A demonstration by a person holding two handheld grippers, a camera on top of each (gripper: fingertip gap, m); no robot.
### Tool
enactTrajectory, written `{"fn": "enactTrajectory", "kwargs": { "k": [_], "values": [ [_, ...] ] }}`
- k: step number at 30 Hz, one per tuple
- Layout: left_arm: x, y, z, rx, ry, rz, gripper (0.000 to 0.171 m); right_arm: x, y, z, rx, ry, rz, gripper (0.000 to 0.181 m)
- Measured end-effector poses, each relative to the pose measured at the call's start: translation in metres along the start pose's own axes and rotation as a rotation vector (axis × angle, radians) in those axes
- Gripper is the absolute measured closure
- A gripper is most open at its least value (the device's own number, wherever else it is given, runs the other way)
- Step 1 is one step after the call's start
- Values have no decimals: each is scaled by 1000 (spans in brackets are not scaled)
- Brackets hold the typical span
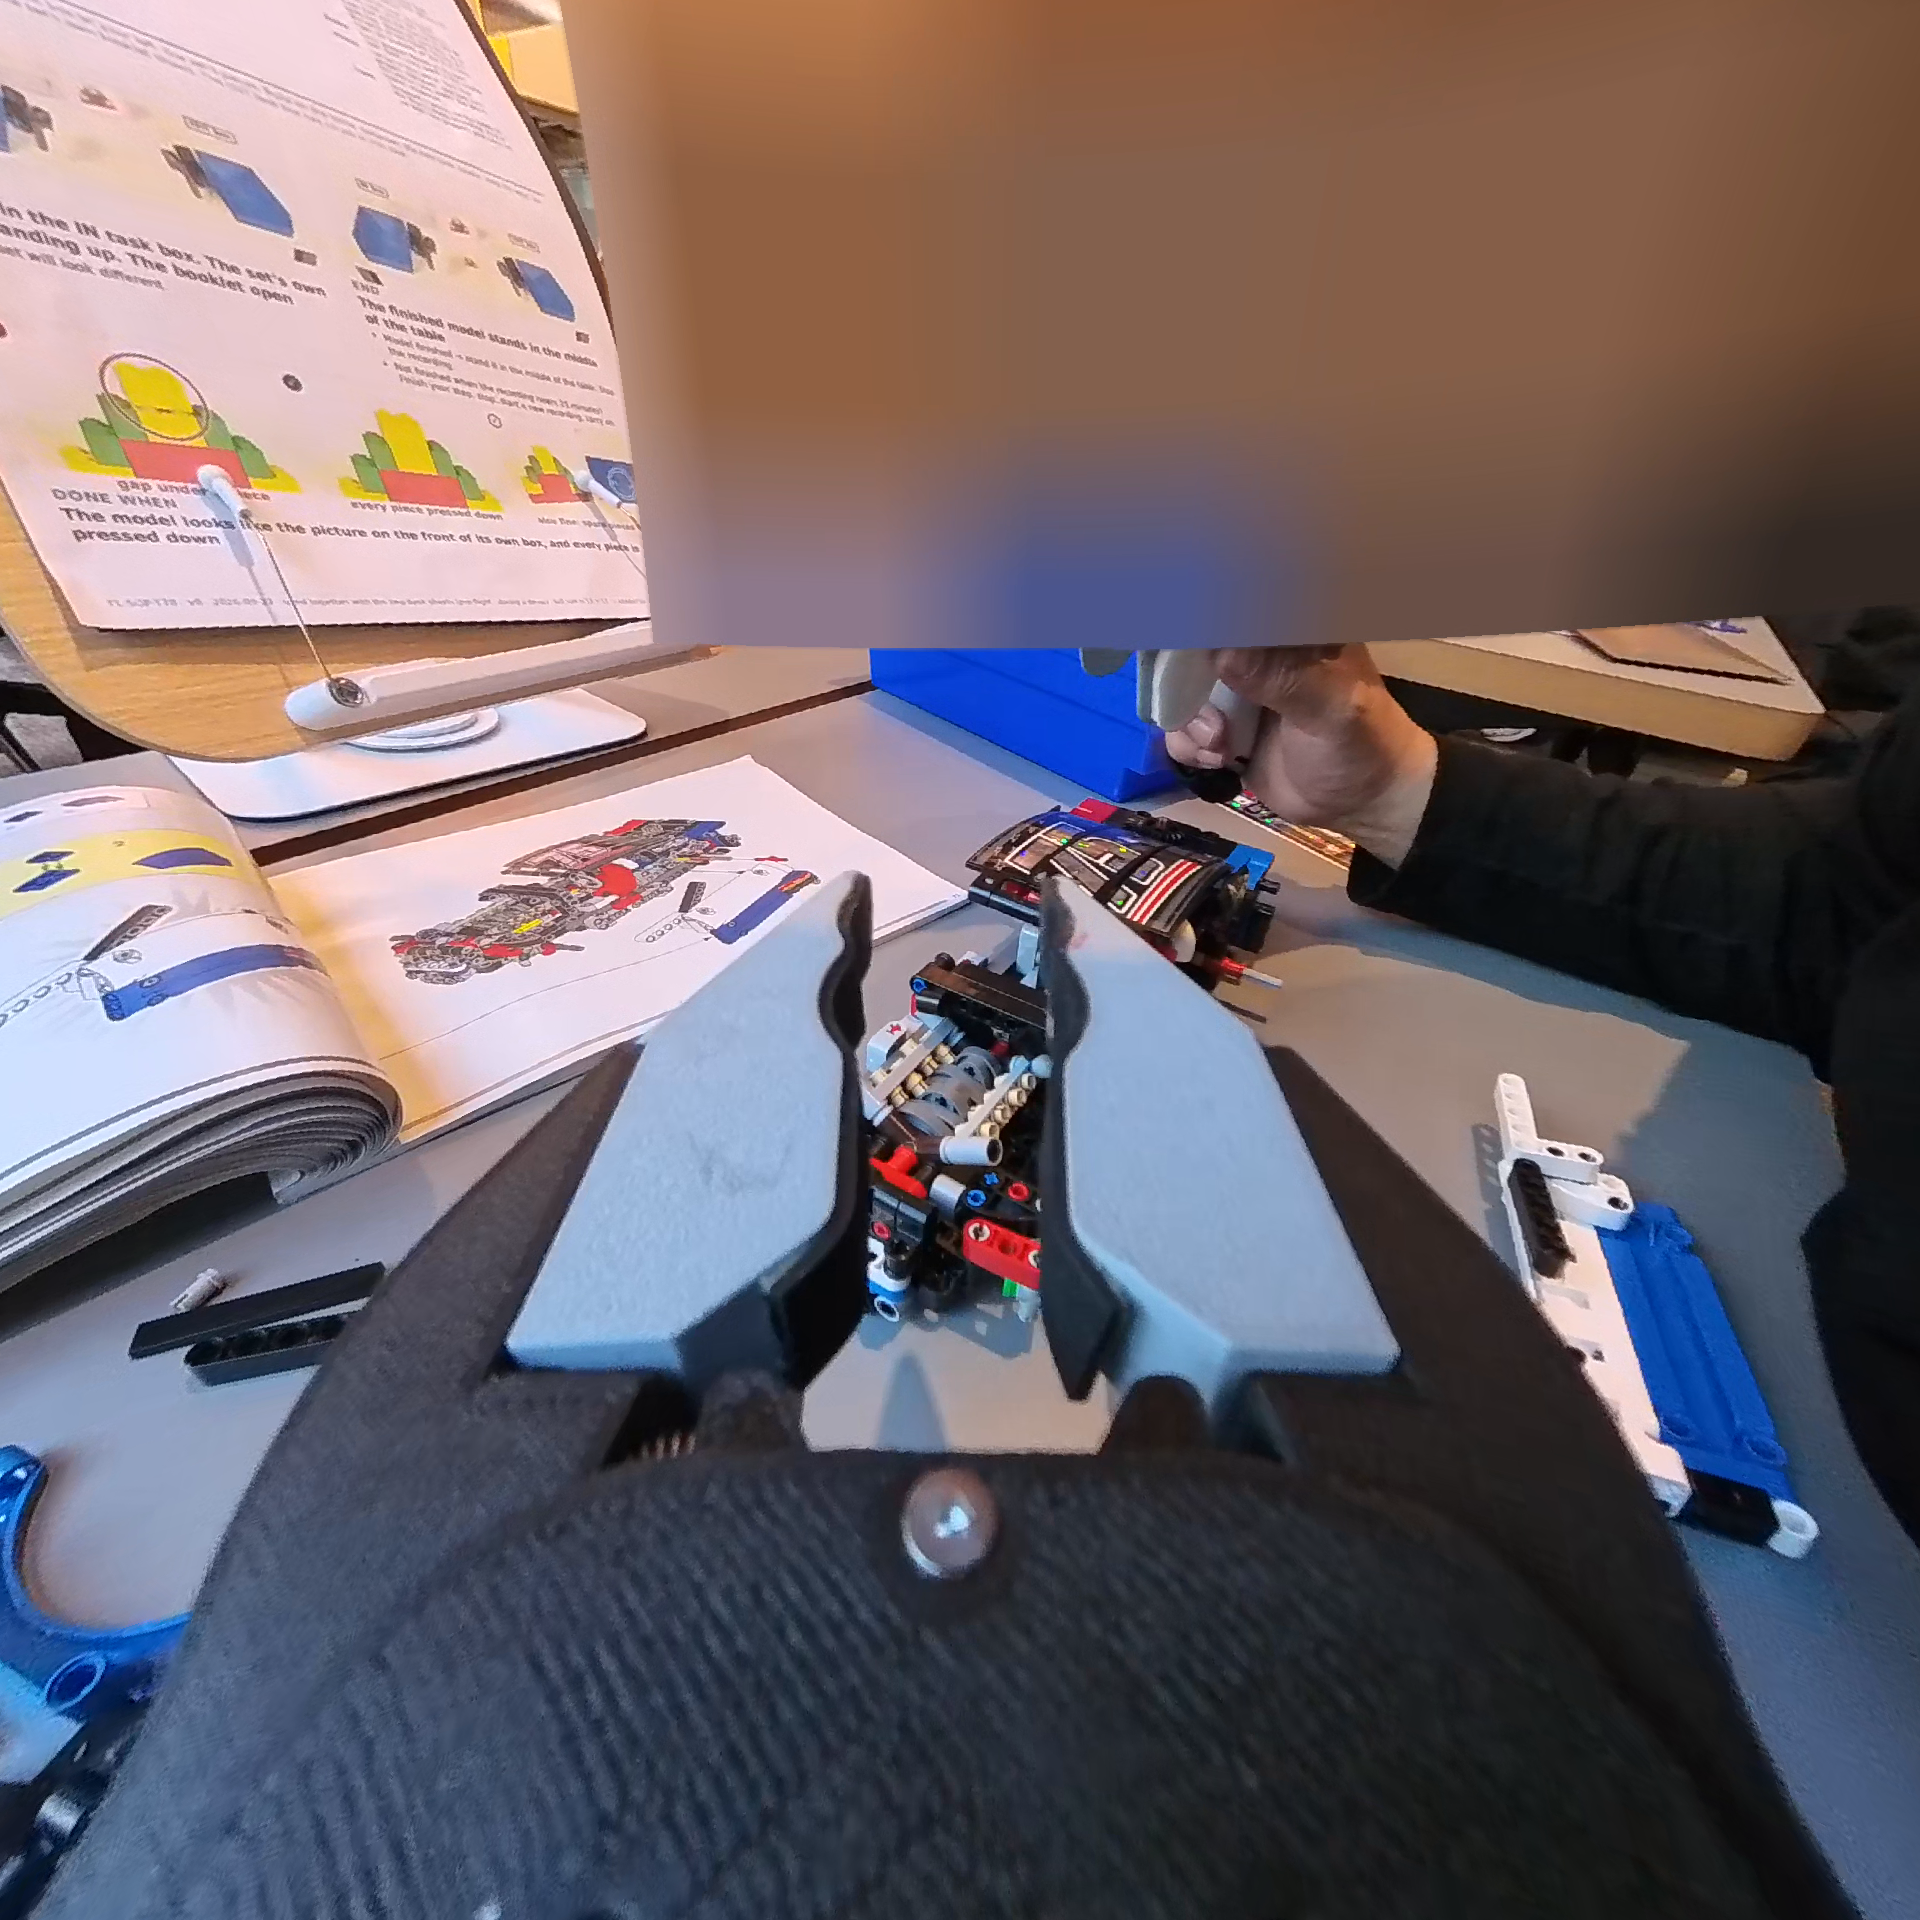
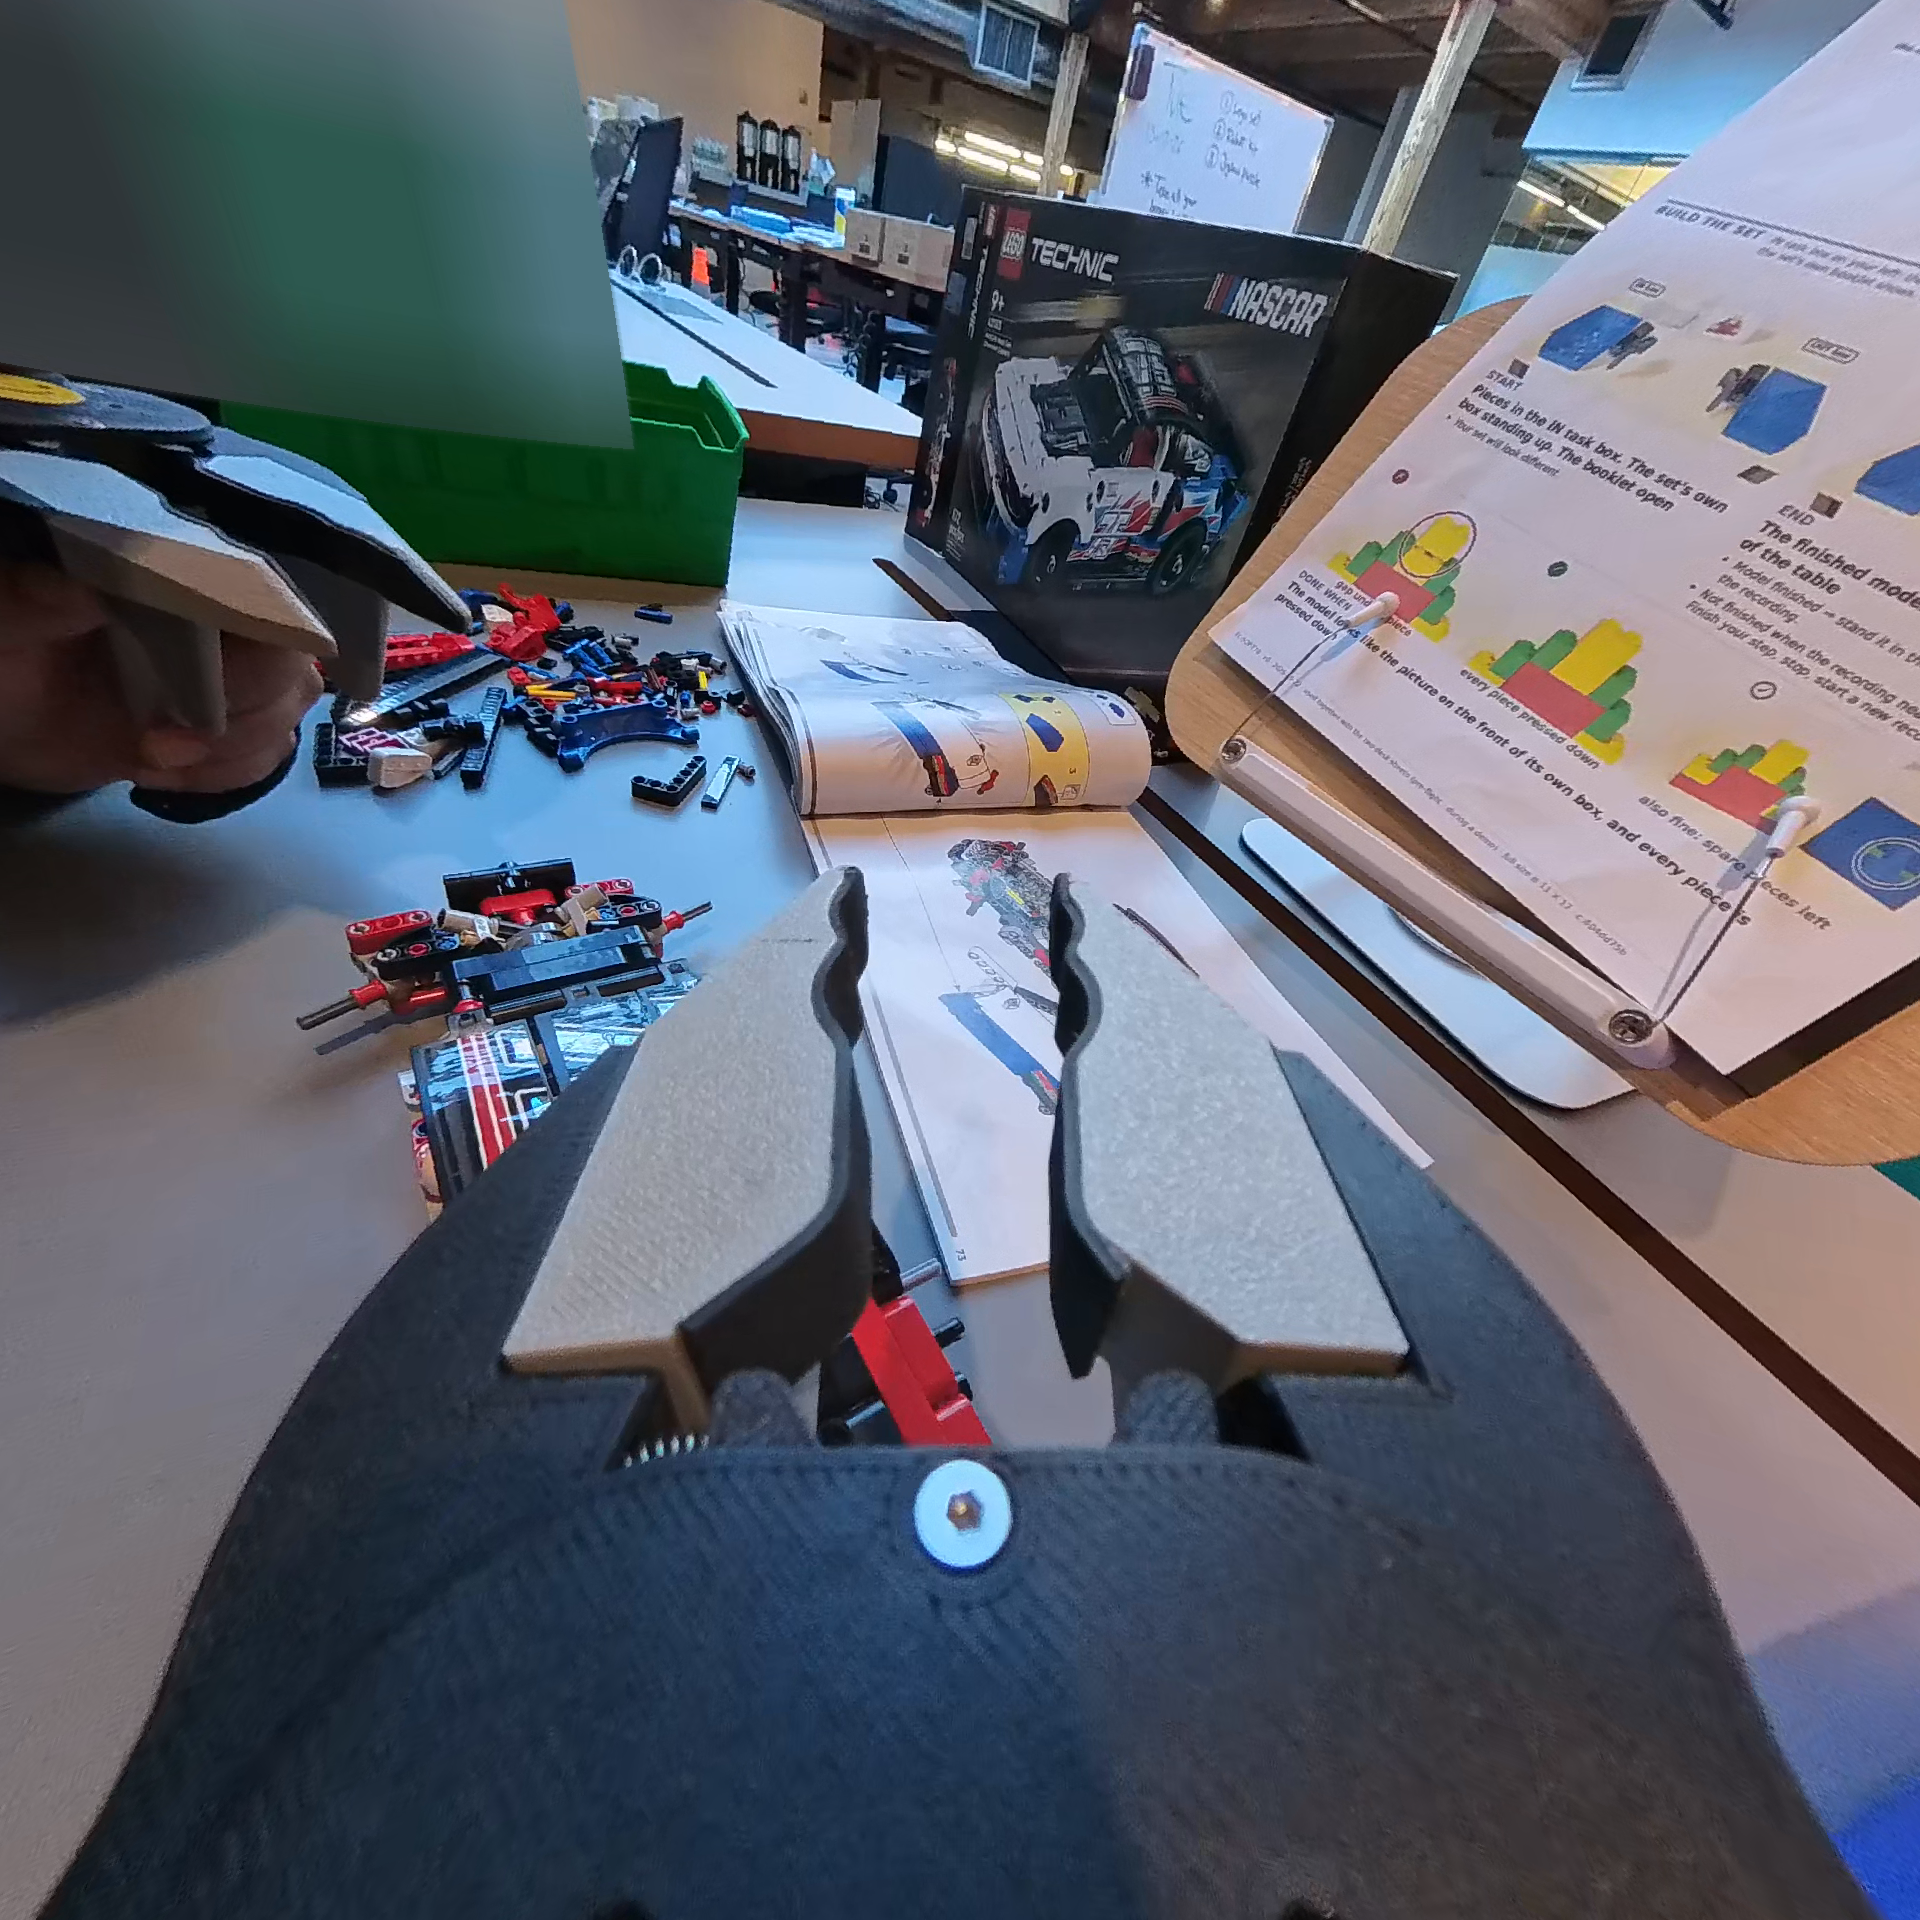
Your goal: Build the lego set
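Observation:
The part-built car chassis (image 1: 956, 1122), black with grey, red and white parts, lies on the grey table (image 1: 1403, 1091). It shows through the gap of my left gripper (image 1: 954, 894), which is open and holds nothing. The black stickered roof section (image 1: 1122, 873) lies just beyond the chassis. My right gripper (image 2: 956, 888) is open and empty above the open instruction booklet (image 2: 935, 727). The chassis (image 2: 509, 956) and roof section (image 2: 488, 1101) lie to its left, with a red part (image 2: 914, 1382) under its finger bases. The left gripper (image 2: 410, 649) hovers above the loose parts (image 2: 582, 696).
A white and blue panel assembly (image 1: 1642, 1340) lies at the right, a black beam (image 1: 260, 1320) and a blue arch piece (image 1: 52, 1621) at the left. A blue bin (image 1: 1029, 717), a green bin (image 2: 582, 499), the set's box (image 2: 1143, 436) and a sheet stand (image 2: 1558, 623) ring the table.

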State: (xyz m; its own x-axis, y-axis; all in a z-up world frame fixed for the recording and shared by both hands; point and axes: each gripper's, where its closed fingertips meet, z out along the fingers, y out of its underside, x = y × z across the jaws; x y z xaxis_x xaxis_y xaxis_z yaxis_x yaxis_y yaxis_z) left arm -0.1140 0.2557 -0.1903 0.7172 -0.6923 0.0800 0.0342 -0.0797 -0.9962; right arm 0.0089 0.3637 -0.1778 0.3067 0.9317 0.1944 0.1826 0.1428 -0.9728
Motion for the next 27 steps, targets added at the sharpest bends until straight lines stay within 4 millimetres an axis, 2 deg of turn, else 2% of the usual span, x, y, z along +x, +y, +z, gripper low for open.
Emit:
{"fn": "enactTrajectory", "kwargs": {
  "k": [18,23,27],
  "values": [
    [2,1,3,5,15,-27,142,0,4,1,-3,2,-1,150],
    [15,-1,4,17,47,38,143,11,12,-3,-4,30,27,151],
    [27,-2,4,41,71,117,143,13,10,-8,14,33,50,151]
  ]
}}
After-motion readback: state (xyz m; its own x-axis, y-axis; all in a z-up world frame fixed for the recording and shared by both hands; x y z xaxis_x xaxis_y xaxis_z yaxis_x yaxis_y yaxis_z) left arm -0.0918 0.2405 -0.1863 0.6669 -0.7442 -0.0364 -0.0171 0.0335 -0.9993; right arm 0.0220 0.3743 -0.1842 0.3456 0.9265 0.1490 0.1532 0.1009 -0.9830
